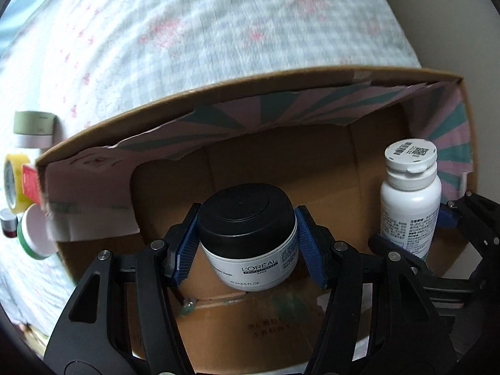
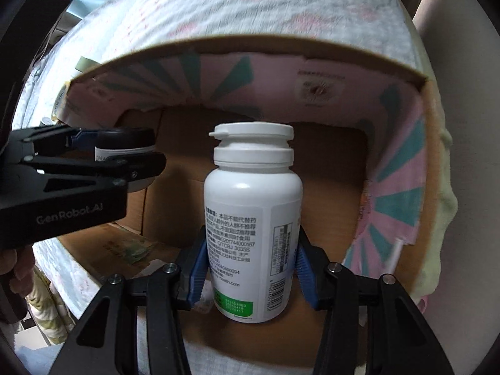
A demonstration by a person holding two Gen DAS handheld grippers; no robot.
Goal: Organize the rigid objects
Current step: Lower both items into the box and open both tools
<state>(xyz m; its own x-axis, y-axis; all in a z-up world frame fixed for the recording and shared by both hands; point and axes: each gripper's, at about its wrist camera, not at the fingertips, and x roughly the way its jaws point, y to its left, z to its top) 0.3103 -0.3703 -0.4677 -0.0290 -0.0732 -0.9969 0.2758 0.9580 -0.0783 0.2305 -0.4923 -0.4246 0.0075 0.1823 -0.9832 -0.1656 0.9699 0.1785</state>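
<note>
My left gripper (image 1: 247, 243) is shut on a white L'Oreal jar (image 1: 250, 237) with a black lid, held inside the open cardboard box (image 1: 281, 75). My right gripper (image 2: 251, 265) is shut on a tall white pill bottle (image 2: 253, 218) with a white flip cap, upright in the box's right part (image 2: 406, 72). The bottle also shows in the left wrist view (image 1: 409, 197), to the right of the jar. The jar and left gripper show at the left of the right wrist view (image 2: 125, 147).
The box sits on a bed with a grey checked, pink-flowered cover (image 1: 187, 31). Left of the box lie a green-lidded jar (image 1: 32, 128), a yellow tape roll (image 1: 14, 184), a red item (image 1: 29, 184), a white-and-green tub (image 1: 34, 234) and a small vial (image 1: 7, 222).
</note>
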